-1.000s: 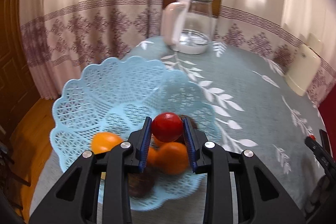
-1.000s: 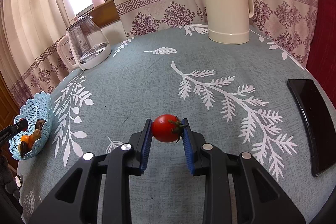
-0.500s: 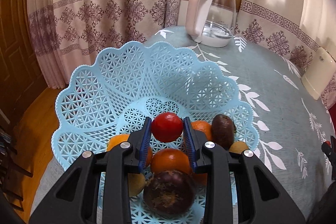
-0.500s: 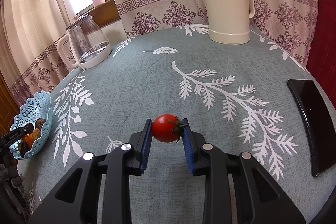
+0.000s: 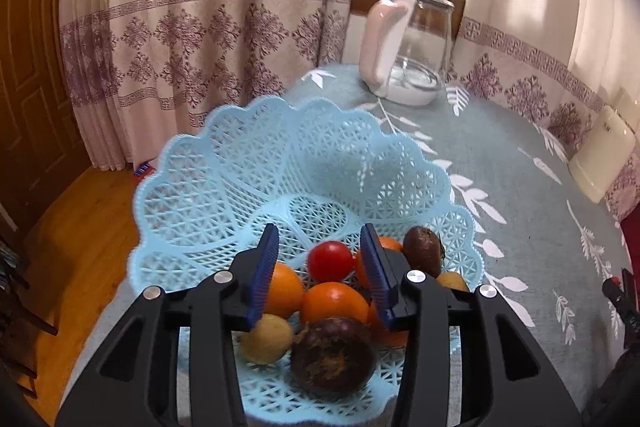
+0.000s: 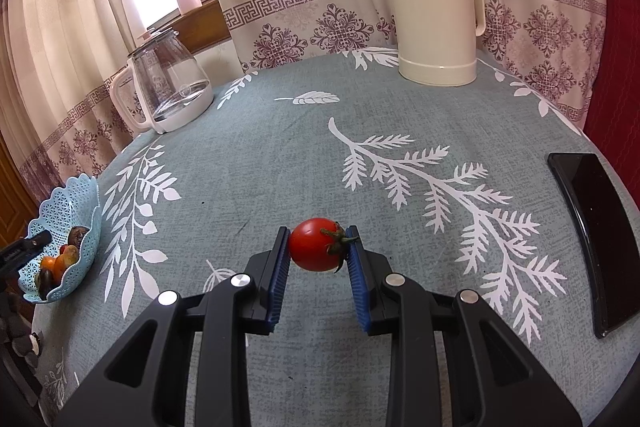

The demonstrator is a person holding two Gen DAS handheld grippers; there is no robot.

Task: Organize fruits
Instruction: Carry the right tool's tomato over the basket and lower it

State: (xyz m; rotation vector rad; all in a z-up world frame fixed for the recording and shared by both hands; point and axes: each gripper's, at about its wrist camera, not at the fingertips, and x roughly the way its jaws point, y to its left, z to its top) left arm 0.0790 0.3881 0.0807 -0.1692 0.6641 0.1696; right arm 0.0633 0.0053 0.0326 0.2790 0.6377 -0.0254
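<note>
Two wrist cameras show a counter [image 6: 280, 155] draped in a grey-green cloth printed with white leaves.

In the left wrist view, the left gripper [image 5: 320, 267] hangs over a pale blue lattice basket [image 5: 248, 163] near the counter's edge. Its blue-padded jaws stand apart, and nothing is between them. A small red tomato in the basket [image 5: 331, 261] lies just beyond and below the gap, resting on the fruit pile and touching neither pad. Around it sit several oranges [image 5: 334, 303], a dark purple round fruit [image 5: 333, 354] nearest the camera, another dark fruit [image 5: 422, 257] toward the right rim, and a small yellowish fruit [image 5: 267, 339].

In the right wrist view, the right gripper [image 6: 319, 247] is clamped on a second red tomato [image 6: 314, 245], held above the cloth. The tomato's green stem presses against the right-hand pad, so its stem axis runs sideways, across the jaws.

The relation that matters next: the basket lies far to the left of the held tomato, well apart, at the counter's left edge. The left gripper is already there; the right one has the whole crossing to make. My judgement is that the left side's drop is done and the right tomato goes next.

Elsewhere stand a glass kettle [image 6: 168, 83] with a white handle, a cream thermos flask [image 6: 434, 11] and a dark phone [image 6: 592, 235]. The flask bears a small emblem too small to read; no other writing is legible.
</note>
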